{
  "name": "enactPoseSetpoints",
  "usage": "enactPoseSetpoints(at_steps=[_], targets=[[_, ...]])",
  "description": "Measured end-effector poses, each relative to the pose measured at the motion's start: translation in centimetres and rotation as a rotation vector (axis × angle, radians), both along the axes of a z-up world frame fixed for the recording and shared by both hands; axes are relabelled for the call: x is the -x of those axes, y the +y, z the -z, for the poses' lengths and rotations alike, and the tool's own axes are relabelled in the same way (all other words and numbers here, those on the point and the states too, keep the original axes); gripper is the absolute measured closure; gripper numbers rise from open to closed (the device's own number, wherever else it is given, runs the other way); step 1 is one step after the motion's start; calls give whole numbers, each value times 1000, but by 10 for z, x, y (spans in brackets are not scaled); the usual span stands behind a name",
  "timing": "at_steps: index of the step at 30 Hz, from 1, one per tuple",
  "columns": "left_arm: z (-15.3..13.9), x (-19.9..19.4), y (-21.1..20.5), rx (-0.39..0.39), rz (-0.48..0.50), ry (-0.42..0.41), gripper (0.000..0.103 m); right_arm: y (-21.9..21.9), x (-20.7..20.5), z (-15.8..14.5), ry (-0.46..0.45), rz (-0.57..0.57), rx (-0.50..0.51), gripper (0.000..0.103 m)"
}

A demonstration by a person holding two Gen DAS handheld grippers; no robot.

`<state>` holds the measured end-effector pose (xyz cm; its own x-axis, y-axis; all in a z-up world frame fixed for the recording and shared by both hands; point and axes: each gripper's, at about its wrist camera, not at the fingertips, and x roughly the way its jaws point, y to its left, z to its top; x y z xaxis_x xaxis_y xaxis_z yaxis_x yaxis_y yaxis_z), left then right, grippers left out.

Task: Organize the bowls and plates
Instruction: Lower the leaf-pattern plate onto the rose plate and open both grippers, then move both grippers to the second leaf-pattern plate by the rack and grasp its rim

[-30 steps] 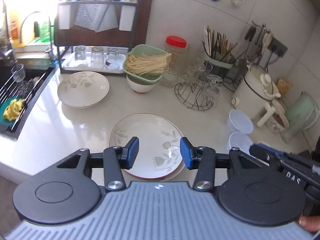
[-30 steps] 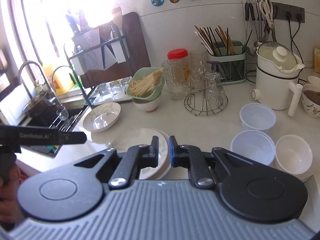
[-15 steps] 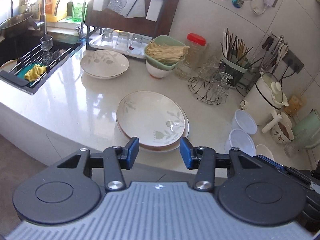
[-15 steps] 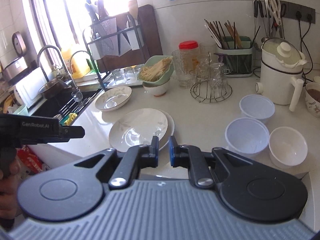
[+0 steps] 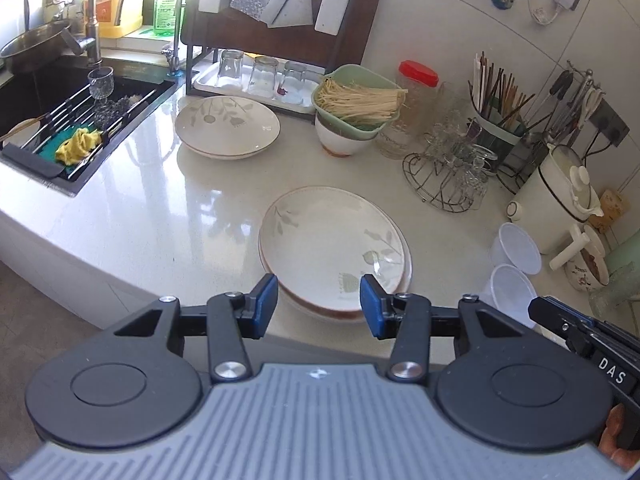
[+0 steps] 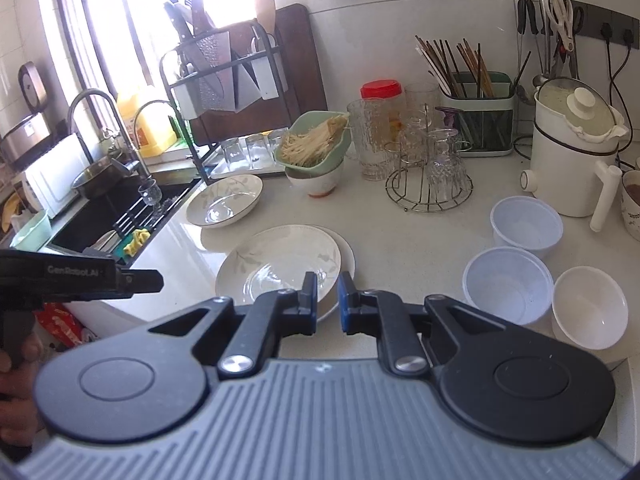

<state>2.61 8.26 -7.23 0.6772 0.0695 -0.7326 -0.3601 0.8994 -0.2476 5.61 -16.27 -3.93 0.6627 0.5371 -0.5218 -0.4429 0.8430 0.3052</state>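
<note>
Right wrist view: left gripper (image 6: 152, 282) body reads "GenRobot.AI"; right gripper (image 6: 327, 300) jaws nearly closed, empty. Left wrist view: jaws half open, empty; "DAS" label (image 5: 612, 370) visible. Stacked plates (image 5: 332, 248) sit near the counter's (image 5: 132, 208) front edge.

Two stacked leaf plates (image 5: 332, 248) up front, one deep leaf plate (image 5: 227, 126) behind, two clear plastic bowls (image 6: 505, 290), one white bowl (image 6: 588, 306), three upturned glasses (image 5: 262, 76) on the tray, one red-lidded jar (image 5: 416, 80), two grippers (image 5: 319, 306).
</note>
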Motion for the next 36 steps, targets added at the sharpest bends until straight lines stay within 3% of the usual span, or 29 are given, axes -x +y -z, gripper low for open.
enactPoseSetpoints(at_steps=[9,11,13,15,17,19,28,36], targets=[[12,-84,53,-8,97,47,45,45,-45,-4,20,50,23,87],[18,-99,67,7,116,55,38,55,-57,-3,29,65,40,72],[22,-114,80,10,140,55,34,63,-67,-1,37,80,39,45],[25,-126,95,-7,145,47,28,72,-76,1,41,95,44,26],[28,-138,110,-19,152,44,18,82,-86,4,44,102,47,25],[31,-151,128,-21,151,44,15,93,-96,8,61,98,38,25],[49,-194,208,-26,116,79,15,151,-140,15,121,102,-13,25],[69,-230,272,27,96,101,15,202,-176,22,162,74,-10,25]])
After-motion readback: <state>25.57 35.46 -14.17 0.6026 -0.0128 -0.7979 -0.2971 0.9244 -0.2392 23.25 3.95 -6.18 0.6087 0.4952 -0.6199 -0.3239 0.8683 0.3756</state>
